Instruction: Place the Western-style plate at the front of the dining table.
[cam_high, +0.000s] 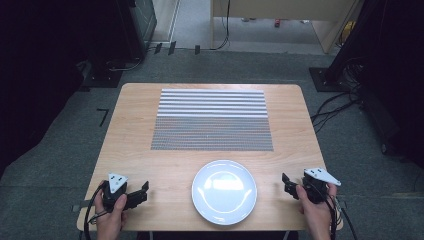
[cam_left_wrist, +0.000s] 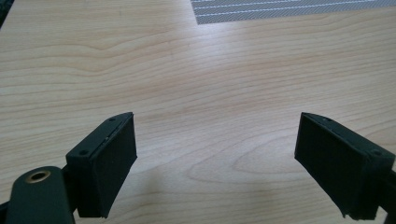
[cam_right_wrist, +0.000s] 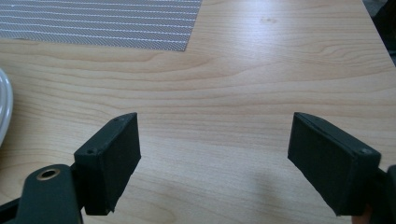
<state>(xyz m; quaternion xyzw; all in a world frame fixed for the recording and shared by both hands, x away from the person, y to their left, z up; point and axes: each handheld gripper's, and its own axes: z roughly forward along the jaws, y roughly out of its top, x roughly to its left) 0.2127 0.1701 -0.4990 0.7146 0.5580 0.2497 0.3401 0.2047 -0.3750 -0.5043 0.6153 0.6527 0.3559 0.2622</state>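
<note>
White and round, the plate (cam_high: 224, 192) sits on the wooden table (cam_high: 135, 135) close to the near edge, right in the middle between the two hands. Nothing lies on the plate. On one side of it, the left gripper (cam_high: 142, 192) rests low over the wood near the near left corner, held by the person's left hand (cam_high: 111, 215). Its jaws stand wide apart with nothing between them, and in the left gripper view (cam_left_wrist: 215, 154) you can see bare wood in the gap. On the other side, the right gripper (cam_high: 286, 184) is near the near right corner, held by the right hand (cam_high: 316, 212). Its jaws are wide apart too and hold nothing; the right gripper view (cam_right_wrist: 214, 156) shows wood between them and a bit of the plate's rim (cam_right_wrist: 3, 107) at the left edge. Both grippers point in toward the plate, but neither one touches it. Farther back on the table lies a striped mat (cam_high: 212, 120), grey and white, well apart from the plate and from both grippers. A black cable (cam_high: 90, 212) loops from the left gripper.
</note>
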